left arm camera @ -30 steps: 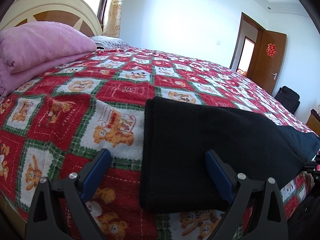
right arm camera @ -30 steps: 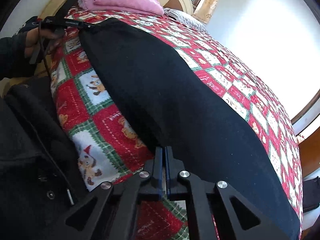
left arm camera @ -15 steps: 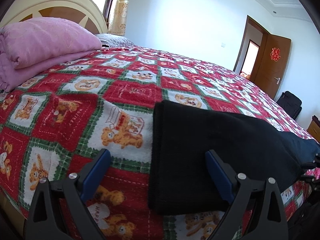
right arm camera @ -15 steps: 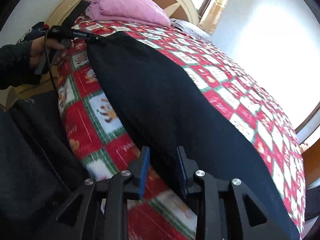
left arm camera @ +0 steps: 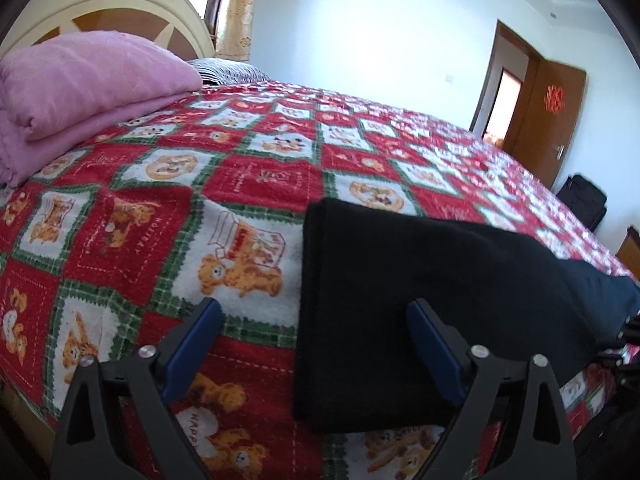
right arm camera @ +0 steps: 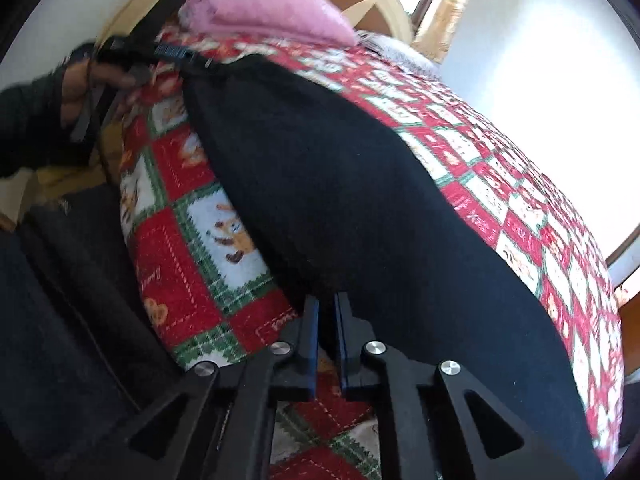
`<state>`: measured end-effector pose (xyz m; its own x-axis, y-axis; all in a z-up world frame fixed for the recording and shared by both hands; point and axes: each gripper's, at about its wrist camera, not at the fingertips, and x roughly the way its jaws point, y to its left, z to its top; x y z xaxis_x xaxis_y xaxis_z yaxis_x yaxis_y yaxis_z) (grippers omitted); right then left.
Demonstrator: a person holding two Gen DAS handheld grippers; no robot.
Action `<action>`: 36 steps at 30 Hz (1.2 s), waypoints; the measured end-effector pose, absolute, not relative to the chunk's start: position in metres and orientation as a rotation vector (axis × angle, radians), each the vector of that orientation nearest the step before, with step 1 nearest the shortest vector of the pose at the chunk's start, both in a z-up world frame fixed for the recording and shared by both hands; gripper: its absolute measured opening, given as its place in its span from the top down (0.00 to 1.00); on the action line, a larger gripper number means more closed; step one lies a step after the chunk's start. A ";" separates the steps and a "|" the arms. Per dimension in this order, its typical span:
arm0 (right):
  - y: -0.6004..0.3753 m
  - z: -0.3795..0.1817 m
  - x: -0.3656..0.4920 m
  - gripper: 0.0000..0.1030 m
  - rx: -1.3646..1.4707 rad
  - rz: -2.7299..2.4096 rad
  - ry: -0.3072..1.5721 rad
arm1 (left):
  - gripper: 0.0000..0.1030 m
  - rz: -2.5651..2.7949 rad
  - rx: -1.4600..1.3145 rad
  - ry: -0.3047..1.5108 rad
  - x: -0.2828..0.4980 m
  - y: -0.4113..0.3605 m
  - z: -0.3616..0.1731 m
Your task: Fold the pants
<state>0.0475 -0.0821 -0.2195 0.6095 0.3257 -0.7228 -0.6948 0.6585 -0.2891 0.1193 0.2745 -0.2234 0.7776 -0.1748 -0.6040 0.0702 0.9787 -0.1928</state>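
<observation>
Black pants (left arm camera: 420, 280) lie lengthwise along the near edge of a bed, on a red, white and green quilt (left arm camera: 248, 184) printed with teddy bears. One straight end of the pants points toward the head of the bed, where a folded pink blanket (left arm camera: 80, 88) rests in front of a cream and brown headboard (left arm camera: 120, 12).

In the left wrist view, the left gripper (left arm camera: 314, 322) is spread wide just above the bed edge. Its blue-padded fingers (left arm camera: 196, 336) straddle the end of the pants: one finger is over the quilt, the other over the black fabric, and nothing is clamped between them.

In the right wrist view, the right gripper (right arm camera: 327, 322) sits at the near edge of the pants with its two fingers drawn almost together, only a narrow slit between them. The black fabric edge meets the fingertips, but whether cloth is pinched there cannot be told. Farther along, a hand (right arm camera: 80, 92) holds the left gripper's handle by the pants' far end; this part is motion-blurred.

A brown door (left arm camera: 548, 116) stands open in the far wall
</observation>
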 end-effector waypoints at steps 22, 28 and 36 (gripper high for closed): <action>-0.084 -0.226 0.038 0.58 -0.536 0.651 0.638 | 0.79 -0.223 -0.161 0.679 0.119 0.252 -0.206; -0.089 -0.219 0.036 0.57 -0.525 0.629 0.608 | 0.79 -0.182 -0.220 0.625 0.117 0.279 -0.188; -0.086 -0.228 0.042 0.48 -0.533 0.625 0.650 | 0.62 -0.152 -0.249 0.689 0.127 0.294 -0.221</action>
<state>0.0422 -0.0858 -0.2279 0.6292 0.3590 -0.6893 -0.6748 0.6924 -0.2554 0.1266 0.2939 -0.2210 0.7625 -0.2199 -0.6085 0.0559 0.9594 -0.2765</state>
